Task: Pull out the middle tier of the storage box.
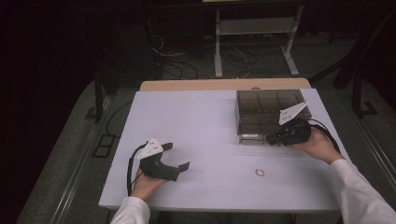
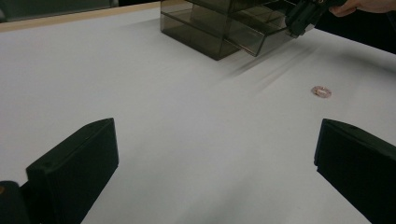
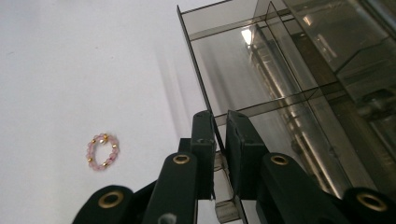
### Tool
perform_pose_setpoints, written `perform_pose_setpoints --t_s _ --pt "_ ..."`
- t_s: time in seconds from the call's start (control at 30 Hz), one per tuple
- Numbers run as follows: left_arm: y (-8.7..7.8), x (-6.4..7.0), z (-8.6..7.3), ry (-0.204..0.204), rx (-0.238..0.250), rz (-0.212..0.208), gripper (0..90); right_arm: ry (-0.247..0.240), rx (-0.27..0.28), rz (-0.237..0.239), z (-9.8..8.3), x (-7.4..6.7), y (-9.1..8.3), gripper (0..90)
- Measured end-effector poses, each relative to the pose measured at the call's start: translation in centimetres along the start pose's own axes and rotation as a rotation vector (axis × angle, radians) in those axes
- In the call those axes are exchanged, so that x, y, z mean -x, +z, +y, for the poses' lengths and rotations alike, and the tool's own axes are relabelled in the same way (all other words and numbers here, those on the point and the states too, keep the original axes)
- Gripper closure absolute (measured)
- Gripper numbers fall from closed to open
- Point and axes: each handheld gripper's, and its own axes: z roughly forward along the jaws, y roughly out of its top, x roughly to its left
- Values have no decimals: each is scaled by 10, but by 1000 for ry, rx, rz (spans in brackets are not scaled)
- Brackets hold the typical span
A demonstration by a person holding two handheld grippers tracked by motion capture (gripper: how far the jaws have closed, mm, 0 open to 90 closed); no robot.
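White sleeves point(image 1: 359, 191), black tongs point(image 1: 179, 156)

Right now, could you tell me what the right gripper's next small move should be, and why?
Probably a gentle pull toward the person. The right gripper is shut on the front wall of the drawer of the box, which looks only partly out, and the bead ring lies loose on the table. The left gripper rests open, apart.

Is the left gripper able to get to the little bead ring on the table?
Probably yes: the left gripper is open, and only bare table lies between it and the ring.
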Motion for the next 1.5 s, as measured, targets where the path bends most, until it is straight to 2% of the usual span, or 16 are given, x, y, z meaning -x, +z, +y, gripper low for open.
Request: perform_pose_setpoints --t_s 0.37,0.67,1.1,1.2,1.33,1.5 --pt "0 0 0 1 -1 -1 0 -10 -4 24 -5 -7 0 810" --pt "0 0 0 0 0 -3 0 -16 -17 25 -4 -10 0 806" --pt "0 1 0 0 4 -7 0 13 12 15 1 -13 -4 735" --pt "0 1 0 -2 7 -9 0 34 16 18 2 -15 -4 718" --pt "-1 2 0 -3 10 -14 0 23 10 6 4 -17 -6 704" --pt "-1 2 1 -2 12 -16 0 35 9 -6 7 -22 -11 685"
